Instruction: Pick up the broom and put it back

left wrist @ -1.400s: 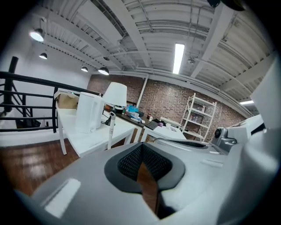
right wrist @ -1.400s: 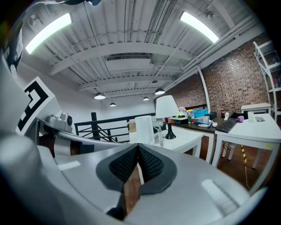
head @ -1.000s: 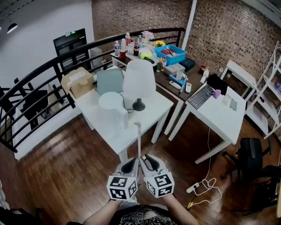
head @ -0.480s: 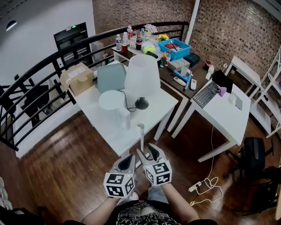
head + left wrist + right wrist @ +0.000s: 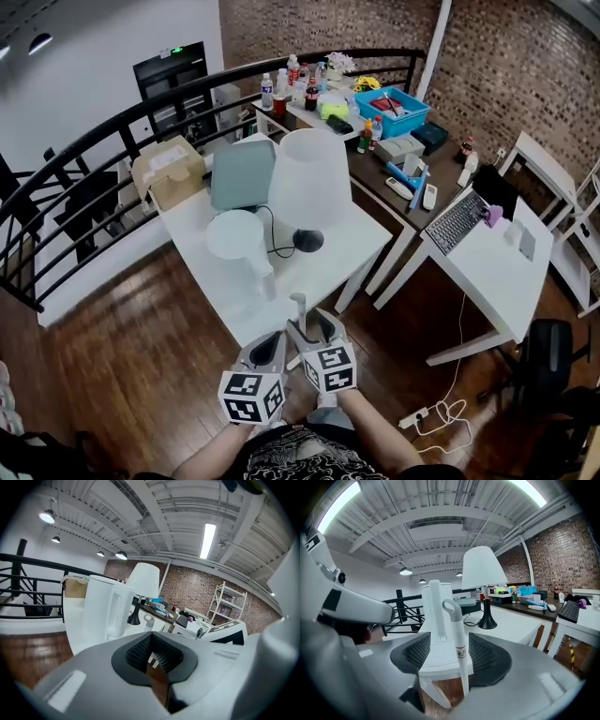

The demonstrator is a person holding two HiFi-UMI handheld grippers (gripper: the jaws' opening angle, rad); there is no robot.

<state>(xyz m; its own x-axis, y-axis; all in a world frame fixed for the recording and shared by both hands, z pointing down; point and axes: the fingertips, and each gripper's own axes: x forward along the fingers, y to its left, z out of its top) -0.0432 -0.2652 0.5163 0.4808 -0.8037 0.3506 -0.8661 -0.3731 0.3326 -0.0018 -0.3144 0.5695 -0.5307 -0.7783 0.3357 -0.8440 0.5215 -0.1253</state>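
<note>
— Home or workplace?
— Workplace, by the look: a loft office or lab on a mezzanine. Exposed brick wall [image 5: 525,66], black railing [image 5: 84,178] at the edge, bare ceiling [image 5: 154,508] with a strip light [image 5: 206,540].
— Any working gear?
— Plenty: white desks [image 5: 487,272] pushed together, a keyboard [image 5: 457,222], a blue bin [image 5: 392,111] of supplies, metal shelving [image 5: 227,603], a black office chair [image 5: 548,352], a power strip [image 5: 412,419] on the wood floor [image 5: 122,347].

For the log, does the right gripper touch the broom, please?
Cannot tell: right gripper view shows the broom between the right gripper's opening jaws, gap unclear beside one.
</note>
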